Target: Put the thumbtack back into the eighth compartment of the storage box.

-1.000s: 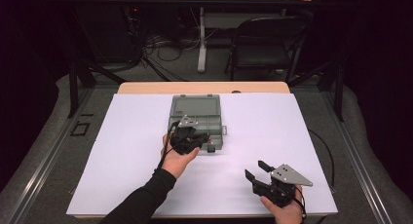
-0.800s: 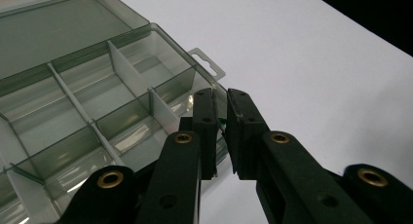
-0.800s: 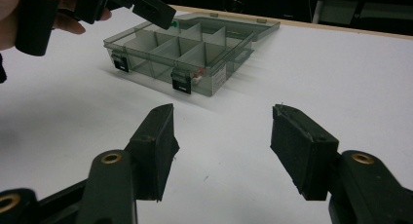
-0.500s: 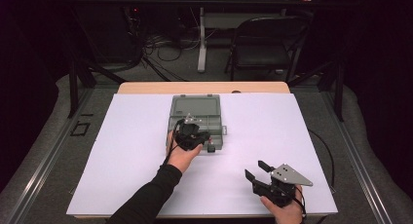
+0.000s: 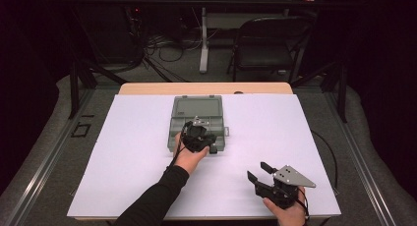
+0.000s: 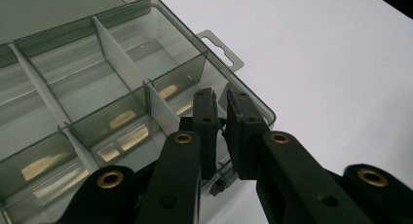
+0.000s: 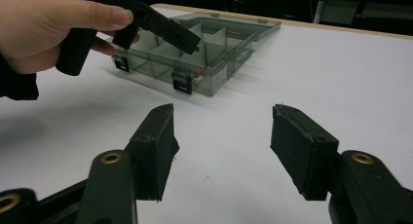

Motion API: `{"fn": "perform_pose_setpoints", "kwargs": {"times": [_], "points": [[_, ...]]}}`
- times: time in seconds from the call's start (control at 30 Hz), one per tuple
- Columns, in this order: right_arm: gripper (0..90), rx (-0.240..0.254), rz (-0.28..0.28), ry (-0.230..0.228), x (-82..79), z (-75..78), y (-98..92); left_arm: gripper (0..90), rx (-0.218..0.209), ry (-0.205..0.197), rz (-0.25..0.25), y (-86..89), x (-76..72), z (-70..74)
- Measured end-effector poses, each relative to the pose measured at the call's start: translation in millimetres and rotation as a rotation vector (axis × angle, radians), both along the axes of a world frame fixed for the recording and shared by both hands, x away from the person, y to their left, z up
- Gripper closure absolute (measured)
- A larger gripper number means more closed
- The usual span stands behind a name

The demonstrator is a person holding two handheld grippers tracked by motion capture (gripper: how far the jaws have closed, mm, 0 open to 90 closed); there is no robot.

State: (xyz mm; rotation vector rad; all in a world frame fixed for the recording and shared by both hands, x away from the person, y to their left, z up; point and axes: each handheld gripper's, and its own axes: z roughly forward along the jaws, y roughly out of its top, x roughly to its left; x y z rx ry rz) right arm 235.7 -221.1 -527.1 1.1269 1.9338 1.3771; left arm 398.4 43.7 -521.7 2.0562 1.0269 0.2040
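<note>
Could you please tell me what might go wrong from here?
1. The left hand-held gripper pinches a small part at its very tips above a corner of the box; it might slip and fall outside.
2. The right hand-held gripper, open, is apart from the box, so a nudge could shift it.

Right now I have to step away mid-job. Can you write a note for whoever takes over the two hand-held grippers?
Left hand-held gripper: shut on a small greenish piece, over a near corner compartment of the open compartment box.
Right hand-held gripper: open, empty, low over the white table, apart from the box.
Done: lid folded back, piece picked up.
Left: probably lower the piece into a compartment and release. The compartments in sight look empty.
</note>
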Motion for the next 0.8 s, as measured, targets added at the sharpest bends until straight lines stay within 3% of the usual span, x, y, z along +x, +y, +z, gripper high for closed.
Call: {"fn": "perform_pose_setpoints", "kwargs": {"times": [0.47,0.8], "points": [[41.1,-0.001,0.004,0.004,0.6,0.0,0.5,82.5,0.006,-0.001,-0.010,-2.2,0.1,-2.7],[41.1,0.003,0.003,0.000,1.0,-0.2,0.6,64.6,-0.016,-0.032,-0.022,0.2,-2.4,2.9]]}}
